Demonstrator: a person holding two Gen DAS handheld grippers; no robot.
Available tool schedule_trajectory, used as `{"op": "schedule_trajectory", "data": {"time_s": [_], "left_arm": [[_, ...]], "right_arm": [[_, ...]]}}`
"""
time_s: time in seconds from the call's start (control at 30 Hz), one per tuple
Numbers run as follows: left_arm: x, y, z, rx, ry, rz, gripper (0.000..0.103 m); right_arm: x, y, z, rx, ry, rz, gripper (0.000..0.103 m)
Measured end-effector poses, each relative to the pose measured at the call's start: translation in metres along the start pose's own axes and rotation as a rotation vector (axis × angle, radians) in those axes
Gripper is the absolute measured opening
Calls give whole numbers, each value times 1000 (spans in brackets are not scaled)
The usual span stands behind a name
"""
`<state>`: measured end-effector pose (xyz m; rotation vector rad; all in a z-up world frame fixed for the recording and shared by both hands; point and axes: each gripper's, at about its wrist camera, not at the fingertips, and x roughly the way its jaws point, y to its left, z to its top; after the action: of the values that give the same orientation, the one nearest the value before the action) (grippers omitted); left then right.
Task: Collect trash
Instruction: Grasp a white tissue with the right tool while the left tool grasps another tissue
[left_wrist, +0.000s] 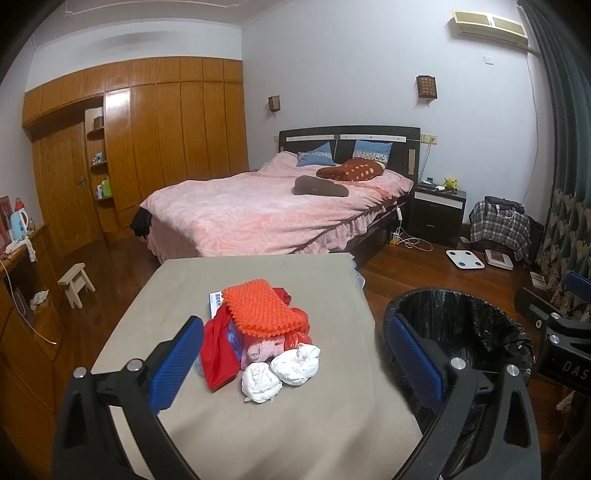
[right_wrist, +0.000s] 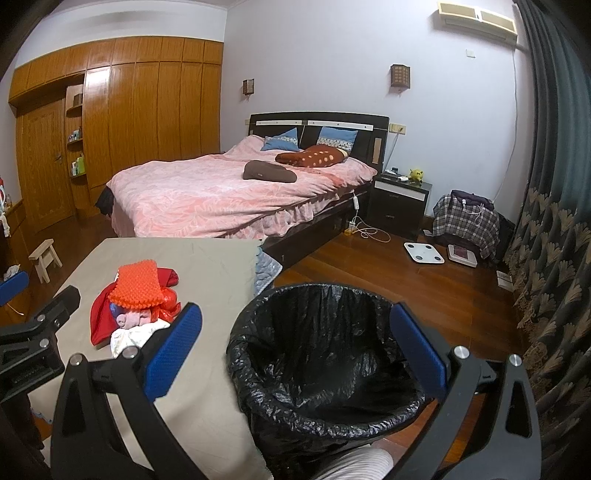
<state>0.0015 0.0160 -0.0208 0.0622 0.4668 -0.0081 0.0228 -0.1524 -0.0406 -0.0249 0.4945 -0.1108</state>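
A pile of trash lies on the grey-covered table (left_wrist: 295, 435): an orange bumpy foam sheet (left_wrist: 264, 312), a red plastic bag (left_wrist: 219, 350), a pink crumpled piece (left_wrist: 264, 350) and two white tissue wads (left_wrist: 260, 382) (left_wrist: 295, 363). The pile also shows in the right wrist view (right_wrist: 136, 288). A bin with a black liner (right_wrist: 325, 354) stands at the table's right edge; it also shows in the left wrist view (left_wrist: 461, 332). My left gripper (left_wrist: 295, 362) is open and empty, hovering over the pile. My right gripper (right_wrist: 295, 354) is open and empty above the bin.
A bed with a pink cover (left_wrist: 266, 206) stands behind the table. A wooden wardrobe (left_wrist: 147, 140) fills the left wall. A small stool (left_wrist: 75, 282) stands at the left. A nightstand (left_wrist: 437, 210), two scales (left_wrist: 464, 259) and curtains (right_wrist: 546, 258) are at the right.
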Motion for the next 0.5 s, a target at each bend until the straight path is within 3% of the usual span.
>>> {"op": "schedule_trajectory", "data": {"time_s": [0.17,0.5], "left_arm": [[6,18,-14,-15,-15,-6,97],[41,76,-38,-30,31,124,97]], "right_arm": [[6,6,1,2,13,21,99],[54,63,-6,-57,57,128,96]]}}
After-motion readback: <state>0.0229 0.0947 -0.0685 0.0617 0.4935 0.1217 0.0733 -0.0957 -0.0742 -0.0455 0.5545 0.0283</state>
